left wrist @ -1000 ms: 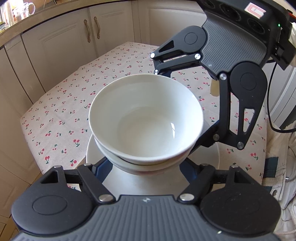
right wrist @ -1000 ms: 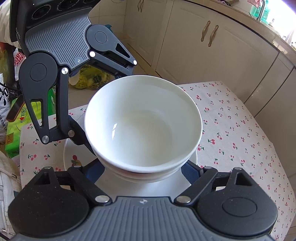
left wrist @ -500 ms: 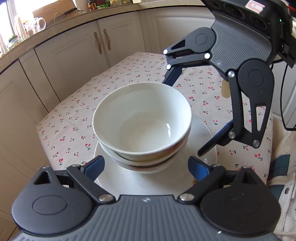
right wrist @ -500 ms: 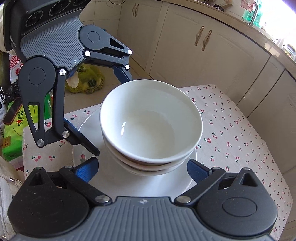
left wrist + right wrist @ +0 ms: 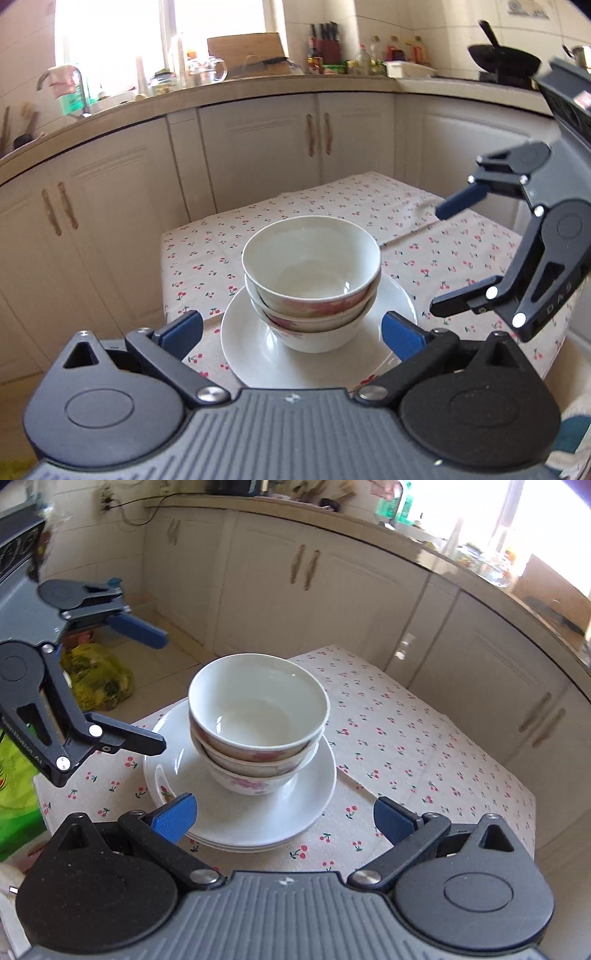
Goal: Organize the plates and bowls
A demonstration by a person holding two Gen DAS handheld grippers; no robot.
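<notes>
Currently, the stacking step appears complete. Two nested white ceramic bowls with pink floral bands [image 5: 312,280] stand upright on a stack of round white ceramic plates [image 5: 258,823], ahead of both tools on the cherry-print cloth of the desk [image 5: 443,254]. The left tool [image 5: 291,330] has just been opening; its jaws stand apart, nothing between them. The right tool [image 5: 284,818] is likewise apart and empty. No loose crockery remains in view.
</notes>
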